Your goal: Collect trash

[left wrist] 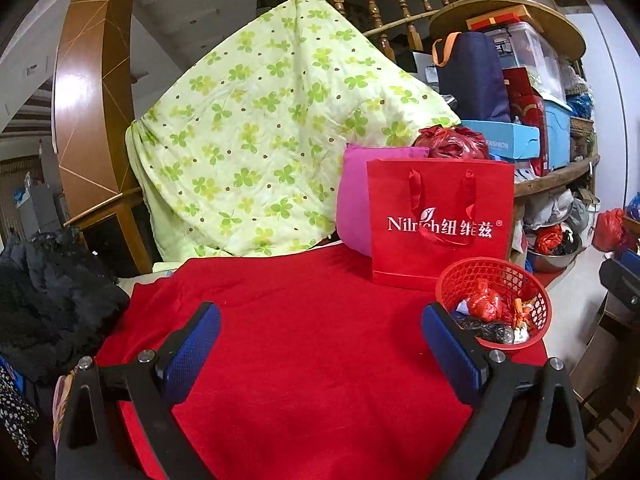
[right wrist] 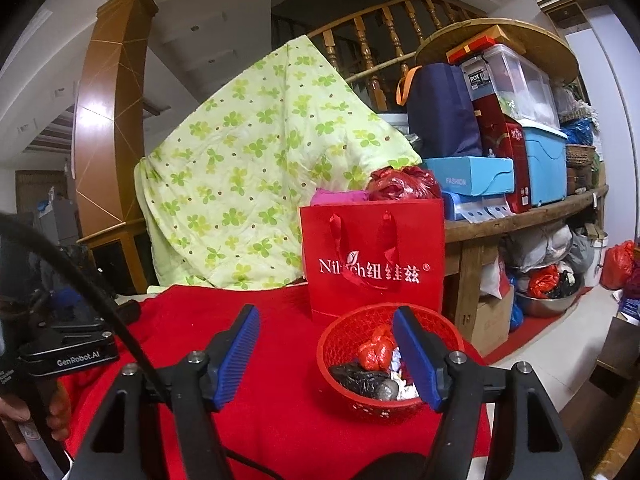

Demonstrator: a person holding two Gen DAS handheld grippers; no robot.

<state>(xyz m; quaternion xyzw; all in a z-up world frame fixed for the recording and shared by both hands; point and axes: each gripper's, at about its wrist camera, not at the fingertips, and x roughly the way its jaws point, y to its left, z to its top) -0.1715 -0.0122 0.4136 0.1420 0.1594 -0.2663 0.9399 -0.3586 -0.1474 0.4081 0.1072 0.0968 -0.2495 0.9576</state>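
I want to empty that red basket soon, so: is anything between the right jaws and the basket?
Nothing visible blocks it. The right gripper is open and empty, and the red basket of trash sits directly ahead on the red cloth. The red gift bag stands behind the basket, not in the path.

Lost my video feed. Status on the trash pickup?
Left tool open, empty. Right tool open, empty. Trash sits in round red mesh plastic basket. Red cloth shows no loose trash.
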